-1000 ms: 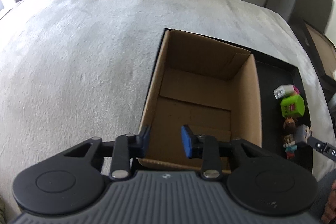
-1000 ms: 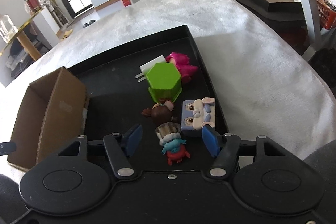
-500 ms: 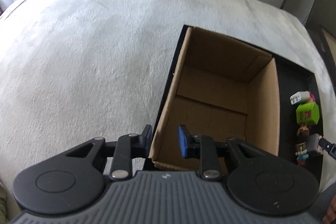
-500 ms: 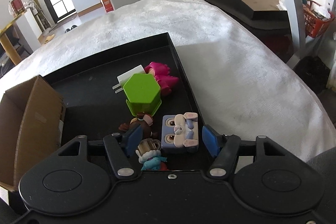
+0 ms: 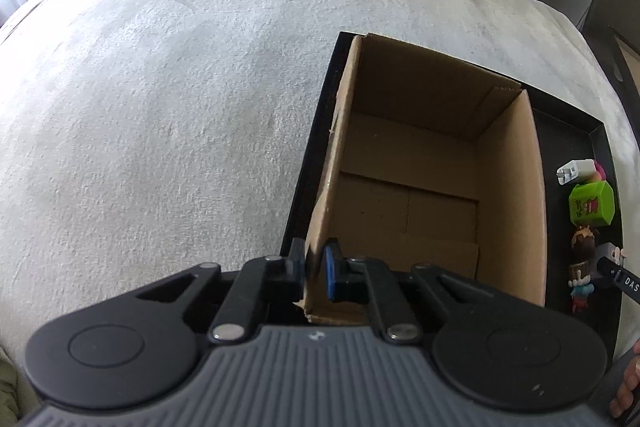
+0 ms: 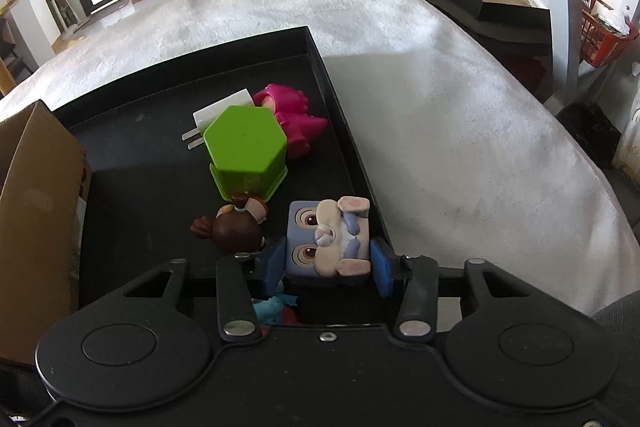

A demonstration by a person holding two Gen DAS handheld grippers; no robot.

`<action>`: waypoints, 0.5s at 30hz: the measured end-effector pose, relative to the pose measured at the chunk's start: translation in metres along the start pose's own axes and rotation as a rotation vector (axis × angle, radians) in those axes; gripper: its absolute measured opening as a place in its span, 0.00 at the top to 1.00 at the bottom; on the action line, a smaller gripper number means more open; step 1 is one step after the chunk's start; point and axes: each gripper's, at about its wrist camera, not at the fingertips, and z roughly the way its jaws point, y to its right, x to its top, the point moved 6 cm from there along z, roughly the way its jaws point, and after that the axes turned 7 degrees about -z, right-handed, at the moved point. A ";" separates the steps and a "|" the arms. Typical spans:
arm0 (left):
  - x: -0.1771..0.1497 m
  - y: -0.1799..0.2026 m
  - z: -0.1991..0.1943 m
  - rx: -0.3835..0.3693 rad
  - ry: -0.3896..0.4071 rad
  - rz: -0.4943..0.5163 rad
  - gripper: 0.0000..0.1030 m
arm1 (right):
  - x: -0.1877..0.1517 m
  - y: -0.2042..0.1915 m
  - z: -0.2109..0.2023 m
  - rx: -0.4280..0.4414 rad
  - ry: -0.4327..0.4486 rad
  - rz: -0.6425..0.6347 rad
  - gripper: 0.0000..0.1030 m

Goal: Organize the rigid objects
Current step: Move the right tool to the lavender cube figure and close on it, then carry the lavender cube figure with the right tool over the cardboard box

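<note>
An open, empty cardboard box (image 5: pixel 432 163) stands in a black tray (image 6: pixel 168 99). My left gripper (image 5: pixel 314 265) is shut on the box's near left wall. My right gripper (image 6: pixel 326 267) has its pads on both sides of a blue rabbit block toy (image 6: pixel 326 241) at the tray's near right edge, shut on it. A green hexagonal cup (image 6: pixel 246 151), a brown-haired doll (image 6: pixel 234 229), a pink figure (image 6: pixel 290 117), a white charger plug (image 6: pixel 222 113) and a blue-red figure (image 6: pixel 274 309) lie nearby in the tray.
The tray lies on a white fuzzy cover (image 5: pixel 160 107). The box's side (image 6: pixel 36 211) shows at the left of the right wrist view. The toys also show at the right in the left wrist view (image 5: pixel 590 205). Furniture stands beyond the cover.
My left gripper slid left and closed on the box's left wall. My right gripper moved forward and closed around the blue rabbit block.
</note>
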 end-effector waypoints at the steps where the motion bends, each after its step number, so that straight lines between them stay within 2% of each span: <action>1: 0.000 0.000 -0.001 -0.001 0.003 0.001 0.91 | -0.001 0.000 -0.001 0.004 0.000 -0.002 0.57; 9: -0.002 0.001 -0.011 -0.037 0.031 0.003 0.92 | 0.002 0.002 -0.021 0.056 0.036 0.031 0.58; 15: -0.002 -0.001 -0.012 -0.061 0.017 -0.003 0.92 | 0.010 -0.010 -0.045 0.076 0.068 0.016 0.58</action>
